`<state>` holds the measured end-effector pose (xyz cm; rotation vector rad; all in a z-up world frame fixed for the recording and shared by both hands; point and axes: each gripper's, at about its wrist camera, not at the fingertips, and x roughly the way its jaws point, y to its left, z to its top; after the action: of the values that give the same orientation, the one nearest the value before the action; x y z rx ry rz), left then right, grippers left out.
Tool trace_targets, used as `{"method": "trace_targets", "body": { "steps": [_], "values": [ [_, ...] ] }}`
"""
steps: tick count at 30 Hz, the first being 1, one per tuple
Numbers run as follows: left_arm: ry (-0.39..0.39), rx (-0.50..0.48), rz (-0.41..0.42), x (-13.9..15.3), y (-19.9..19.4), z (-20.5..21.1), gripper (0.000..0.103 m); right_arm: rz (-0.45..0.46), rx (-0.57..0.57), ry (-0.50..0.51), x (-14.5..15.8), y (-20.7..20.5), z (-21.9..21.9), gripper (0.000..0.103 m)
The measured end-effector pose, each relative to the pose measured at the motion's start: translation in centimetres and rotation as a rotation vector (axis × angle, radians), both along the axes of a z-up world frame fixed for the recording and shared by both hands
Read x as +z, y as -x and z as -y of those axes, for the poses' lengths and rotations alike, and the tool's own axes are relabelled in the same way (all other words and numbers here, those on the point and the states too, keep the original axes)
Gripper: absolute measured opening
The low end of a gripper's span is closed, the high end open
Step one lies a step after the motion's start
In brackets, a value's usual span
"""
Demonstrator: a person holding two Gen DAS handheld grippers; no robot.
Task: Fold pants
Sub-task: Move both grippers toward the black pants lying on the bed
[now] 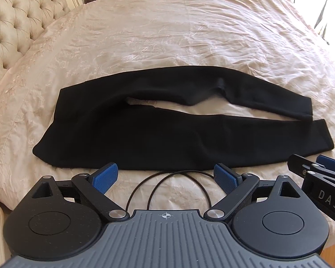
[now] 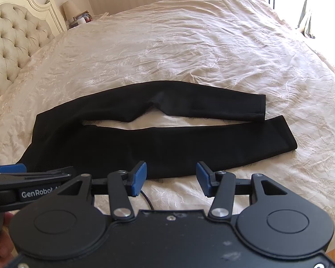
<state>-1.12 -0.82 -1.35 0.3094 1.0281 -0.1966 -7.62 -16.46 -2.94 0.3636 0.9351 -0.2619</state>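
Black pants [image 1: 127,134] lie flat on the cream bedspread [image 1: 167,33], waist at the left, both legs running right with a gap of bedspread between them; they also show in the right wrist view [image 2: 145,147]. My left gripper [image 1: 166,177] is open and empty, just short of the near leg's edge. My right gripper [image 2: 171,178] is open and empty, also at the near edge, further right along the leg. Each gripper shows at the side of the other's view: the right one [image 1: 323,167], the left one [image 2: 9,169].
A tufted headboard [image 1: 15,29] stands at the left. A nightstand with a lamp [image 2: 70,9] and small items is at the back left. A thin black cable [image 1: 167,187] loops on the bedspread by my left gripper. A window and curtains are at the far right.
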Motion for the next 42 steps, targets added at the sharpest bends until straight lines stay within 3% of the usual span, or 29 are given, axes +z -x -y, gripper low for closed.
{"method": "trace_targets", "body": {
  "steps": [42],
  "values": [
    [-0.018, 0.023, -0.026, -0.29, -0.33, 0.61, 0.094, -0.013, 0.021, -0.022, -0.41, -0.42, 0.46, 0.052]
  ]
}}
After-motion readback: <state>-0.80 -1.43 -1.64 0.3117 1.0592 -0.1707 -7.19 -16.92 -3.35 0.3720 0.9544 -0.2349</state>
